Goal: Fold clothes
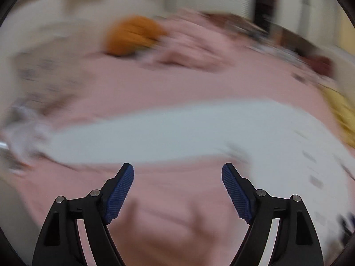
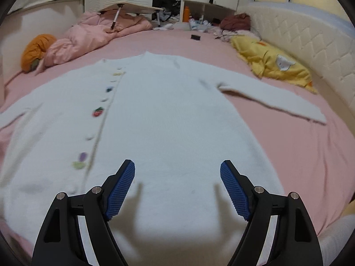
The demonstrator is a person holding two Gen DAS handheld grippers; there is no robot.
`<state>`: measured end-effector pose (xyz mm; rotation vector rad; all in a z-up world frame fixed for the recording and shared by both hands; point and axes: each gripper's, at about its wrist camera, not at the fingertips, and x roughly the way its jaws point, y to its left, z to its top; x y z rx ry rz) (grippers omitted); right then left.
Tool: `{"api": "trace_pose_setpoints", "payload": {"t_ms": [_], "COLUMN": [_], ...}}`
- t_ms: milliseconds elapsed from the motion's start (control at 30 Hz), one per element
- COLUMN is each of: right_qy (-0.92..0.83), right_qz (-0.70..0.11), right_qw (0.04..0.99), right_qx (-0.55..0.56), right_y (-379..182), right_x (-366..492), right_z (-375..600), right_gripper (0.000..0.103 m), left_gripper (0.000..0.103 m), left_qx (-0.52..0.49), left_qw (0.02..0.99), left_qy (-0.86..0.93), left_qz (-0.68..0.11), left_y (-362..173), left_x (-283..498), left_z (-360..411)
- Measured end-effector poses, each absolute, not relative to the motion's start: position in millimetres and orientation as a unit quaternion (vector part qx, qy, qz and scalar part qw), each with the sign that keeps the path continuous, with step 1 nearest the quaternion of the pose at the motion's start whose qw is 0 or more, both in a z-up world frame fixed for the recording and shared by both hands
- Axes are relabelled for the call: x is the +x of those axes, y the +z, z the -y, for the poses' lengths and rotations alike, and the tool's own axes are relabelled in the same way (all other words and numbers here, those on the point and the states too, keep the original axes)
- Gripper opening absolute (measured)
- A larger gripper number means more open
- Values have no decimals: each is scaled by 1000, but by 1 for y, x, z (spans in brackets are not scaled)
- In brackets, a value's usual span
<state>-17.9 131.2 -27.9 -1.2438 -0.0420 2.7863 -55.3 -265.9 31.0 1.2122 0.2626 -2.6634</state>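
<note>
Pink bed sheet (image 2: 288,155) covers the whole mattress and carries everything else in the right wrist view; a cream quilted headboard (image 2: 299,40) borders it on the right. White cardigan (image 2: 168,115) lies flat and face up in the middle of the sheet, both sleeves spread outward, the one on the right of the picture reaching toward a yellow blanket (image 2: 273,64) without touching it; a button band with small coloured appliqués, among them a strawberry (image 2: 98,111), runs down the front left of centre. Crumpled pink quilt (image 2: 88,37) sits at the far left, with an orange cushion (image 2: 35,49) just beside it and a tilted folding tray table (image 2: 133,7) resting on it. Open white shelf unit (image 2: 206,6) stands beyond the bed and holds an orange bottle (image 2: 186,13); its other contents are too small to tell. Right gripper (image 2: 177,173) hangs above the cardigan's lower part, jaws spread wide, holding nothing, its shadow cast on the knit. Left gripper (image 1: 177,175), in the heavily blurred left wrist view, is likewise spread wide and empty over the sheet, near a sleeve (image 1: 155,133) of the cardigan.
</note>
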Motion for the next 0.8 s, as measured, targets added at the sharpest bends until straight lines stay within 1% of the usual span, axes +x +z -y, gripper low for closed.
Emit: {"api": "trace_pose_setpoints", "payload": {"t_ms": [100, 200, 267, 300, 367, 467, 633, 800], "right_qy": [883, 867, 864, 864, 866, 869, 885, 910], "right_qz": [-4, -48, -49, -44, -32, -44, -61, -36], "right_qw": [73, 78, 79, 80, 81, 78, 70, 53], "right_qx": [-464, -489, -495, -495, -492, -486, -455, -411], "right_y": [-46, -61, -61, -61, -62, -57, -41, -21], "right_x": [-25, -25, -26, -26, -26, -27, -19, -12], "right_z": [-144, -161, -161, -160, -156, -158, -157, -144], "right_gripper": [79, 80, 80, 80, 80, 80, 80, 80], "left_gripper": [82, 82, 85, 88, 89, 93, 94, 93], "left_qx": [450, 502, 510, 504, 492, 474, 446, 417], "left_qw": [17, 11, 25, 25, 24, 23, 22, 32], "left_qy": [-889, -864, -860, -863, -870, -880, -895, -908], "left_qz": [-81, -39, -14, -12, -9, -4, 3, -39], "left_y": [-8, -55, -75, -76, -76, -77, -78, -52], "left_x": [-50, -44, -39, -37, -33, -27, -19, -2], "left_z": [179, 132, 122, 121, 121, 121, 120, 125]}}
